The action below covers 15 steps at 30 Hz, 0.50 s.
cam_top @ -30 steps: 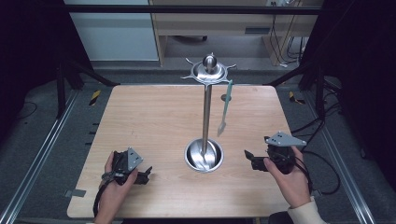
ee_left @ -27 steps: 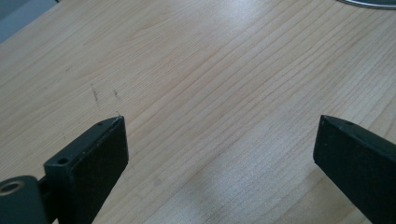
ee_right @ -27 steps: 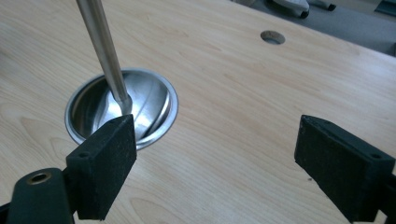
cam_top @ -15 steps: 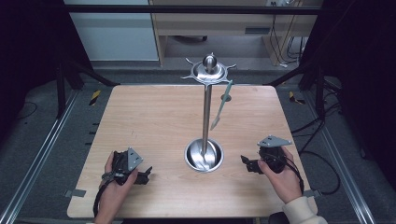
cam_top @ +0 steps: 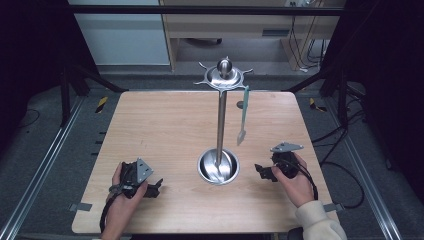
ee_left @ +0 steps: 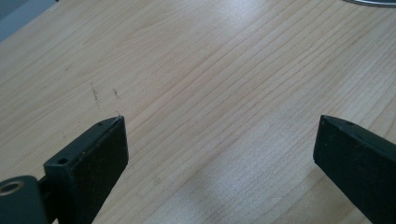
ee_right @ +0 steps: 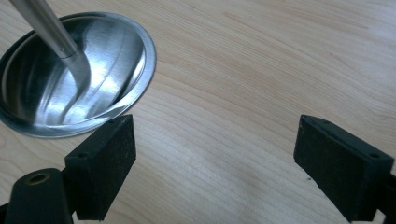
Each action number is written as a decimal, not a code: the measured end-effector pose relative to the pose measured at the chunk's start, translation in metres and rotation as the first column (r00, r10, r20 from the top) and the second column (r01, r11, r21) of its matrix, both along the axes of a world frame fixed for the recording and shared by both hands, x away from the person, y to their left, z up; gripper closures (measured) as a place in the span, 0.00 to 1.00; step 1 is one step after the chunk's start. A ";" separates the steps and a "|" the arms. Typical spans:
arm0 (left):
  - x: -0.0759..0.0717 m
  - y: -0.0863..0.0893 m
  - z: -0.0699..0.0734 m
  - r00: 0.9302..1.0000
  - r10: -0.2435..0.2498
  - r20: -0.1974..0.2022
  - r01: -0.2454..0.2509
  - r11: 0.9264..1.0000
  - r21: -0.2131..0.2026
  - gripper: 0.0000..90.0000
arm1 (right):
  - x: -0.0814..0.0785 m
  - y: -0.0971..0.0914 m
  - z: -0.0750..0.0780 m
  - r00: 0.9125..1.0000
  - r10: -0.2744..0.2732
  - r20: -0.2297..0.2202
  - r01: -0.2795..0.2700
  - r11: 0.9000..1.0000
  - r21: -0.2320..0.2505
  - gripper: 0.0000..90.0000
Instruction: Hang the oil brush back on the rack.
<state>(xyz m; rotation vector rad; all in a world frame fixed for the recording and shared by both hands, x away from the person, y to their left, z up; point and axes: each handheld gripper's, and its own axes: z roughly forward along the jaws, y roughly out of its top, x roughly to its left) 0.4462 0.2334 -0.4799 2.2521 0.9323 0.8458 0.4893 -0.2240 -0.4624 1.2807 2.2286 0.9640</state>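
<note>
Both your grippers sit on the wooden table (cam_top: 165, 125), one either side of a steel stand (cam_top: 220, 120). The left gripper (cam_top: 156, 188) rests at the near left with its jaws spread wide over bare wood and nothing between them. The right gripper (cam_top: 260, 171) lies just beside the stand's dish-shaped base (ee_right: 79, 74), its jaws equally wide apart and empty.

The thing nearest your work, a pale green spatula (cam_top: 243, 115), hangs upright from one hook of the crown at the top of the stand's pole, right of the pole and above the table, well clear of both grippers.

It looks light, and its slim handle probably flexes a little, so it is likely to swing if nudged. Take it on the handle around the middle, squeezing across the flat faces, then lift it up off the hook rather than pulling sideways. The stand is tall on a small base and its polished steel is slippery; a sideways tug could tip it.
</note>
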 end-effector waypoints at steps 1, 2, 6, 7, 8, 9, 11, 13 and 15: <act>0.000 0.000 0.000 1.000 0.000 0.000 0.000 1.000 0.000 0.03 | 0.001 0.000 -0.001 1.000 -0.005 -0.002 0.005 1.000 0.003 0.15; 0.000 0.000 0.000 1.000 0.000 0.000 0.000 1.000 0.000 0.03 | 0.004 0.000 -0.003 1.000 -0.007 -0.004 0.007 1.000 0.002 0.15; 0.000 0.000 0.000 1.000 0.002 0.000 -0.002 1.000 -0.002 0.03 | 0.012 -0.001 -0.008 1.000 -0.029 -0.010 0.029 0.999 0.019 0.15; 0.000 0.000 0.000 1.000 0.002 0.000 -0.002 1.000 -0.002 0.03 | 0.013 -0.001 -0.009 0.999 -0.033 -0.010 0.034 0.999 0.025 0.15; 0.000 0.000 0.000 1.000 0.002 0.001 -0.002 1.000 -0.002 0.03 | 0.016 -0.002 -0.011 0.999 -0.042 -0.009 0.042 0.999 0.025 0.15; 0.000 0.000 0.000 1.000 0.002 0.001 -0.002 1.000 -0.003 0.03 | 0.017 -0.002 -0.012 0.999 -0.044 -0.010 0.044 0.999 0.024 0.15; 0.000 0.001 0.000 1.000 0.002 0.001 -0.002 1.000 -0.002 0.03 | 0.020 -0.002 -0.013 0.999 -0.052 -0.007 0.052 0.998 0.035 0.15; 0.000 0.001 0.000 1.000 0.002 0.001 -0.002 1.000 -0.002 0.03 | 0.023 -0.003 -0.015 0.998 -0.062 0.000 0.062 0.997 0.041 0.15; 0.000 0.001 0.000 1.000 0.002 0.002 -0.002 1.000 -0.003 0.03 | 0.025 -0.003 -0.016 0.997 -0.078 0.006 0.077 0.996 0.053 0.15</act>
